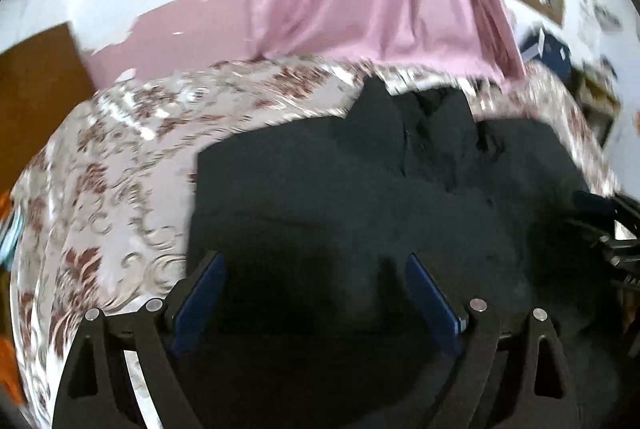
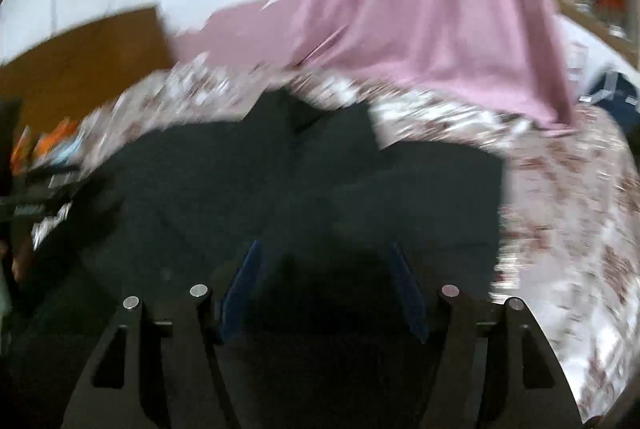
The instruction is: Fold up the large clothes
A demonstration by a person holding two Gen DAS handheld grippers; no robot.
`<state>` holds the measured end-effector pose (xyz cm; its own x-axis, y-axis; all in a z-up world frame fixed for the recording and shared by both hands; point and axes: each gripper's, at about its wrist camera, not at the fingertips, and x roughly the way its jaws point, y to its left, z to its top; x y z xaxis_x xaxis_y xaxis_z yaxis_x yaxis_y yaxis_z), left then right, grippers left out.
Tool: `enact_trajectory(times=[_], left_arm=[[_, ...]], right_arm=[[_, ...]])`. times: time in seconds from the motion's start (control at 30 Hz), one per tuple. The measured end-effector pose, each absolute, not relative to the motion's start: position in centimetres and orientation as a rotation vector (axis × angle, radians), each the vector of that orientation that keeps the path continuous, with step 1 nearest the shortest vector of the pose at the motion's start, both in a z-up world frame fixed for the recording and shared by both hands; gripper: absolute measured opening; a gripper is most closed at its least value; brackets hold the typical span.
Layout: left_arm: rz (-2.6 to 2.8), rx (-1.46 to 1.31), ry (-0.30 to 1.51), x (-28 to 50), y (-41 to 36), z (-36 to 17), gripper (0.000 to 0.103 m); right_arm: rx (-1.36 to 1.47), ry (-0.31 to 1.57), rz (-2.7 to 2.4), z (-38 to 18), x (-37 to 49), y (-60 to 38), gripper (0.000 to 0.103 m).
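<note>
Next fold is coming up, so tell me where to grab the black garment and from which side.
Take the black garment at its near hem, one corner per gripper, coming in low from the near edge. It lies flat on the floral bedspread, collar end far away; left gripper and right gripper are open over it.

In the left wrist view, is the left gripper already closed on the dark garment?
No, the left gripper stands wide open above the dark garment, its blue fingers well apart.

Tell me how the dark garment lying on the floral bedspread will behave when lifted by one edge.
The dark garment probably droops and floppy: it lies flat with soft creases on the floral bedspread. Its matte surface suggests little slipping. Both open grippers, left and right, hover above it.
</note>
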<state>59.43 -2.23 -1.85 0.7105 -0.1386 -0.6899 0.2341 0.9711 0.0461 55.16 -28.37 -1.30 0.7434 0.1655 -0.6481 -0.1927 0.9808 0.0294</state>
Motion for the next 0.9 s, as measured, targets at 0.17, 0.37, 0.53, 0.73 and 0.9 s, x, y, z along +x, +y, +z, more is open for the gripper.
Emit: enact_trajectory(times=[0.17, 0.37, 0.53, 0.73, 0.9], left_arm=[[-0.194, 0.355, 0.814, 59.6, -5.1, -5.5, 0.09], [-0.189, 0.368, 0.825, 59.2, -5.2, -6.9, 0.091], [-0.162, 0.412, 0.818, 59.3, -5.8, -8.2, 0.092], [-0.195, 0.371, 0.792, 59.1, -5.2, -7.7, 0.093], [-0.333, 0.152, 0.789, 60.2, -2.1, -5.5, 0.094]], right_arm=[[-0.171, 0.83, 0.193, -5.8, 56.5, -25.7, 0.06], [-0.19, 0.853, 0.2, -7.8, 56.3, -25.4, 0.062], [-0.195, 0.839, 0.21, -9.0, 56.1, -25.5, 0.064], [-0.208, 0.824, 0.209, -9.1, 56.0, -25.9, 0.066], [-0.14, 0.799, 0.249, -7.8, 55.8, -26.9, 0.069]])
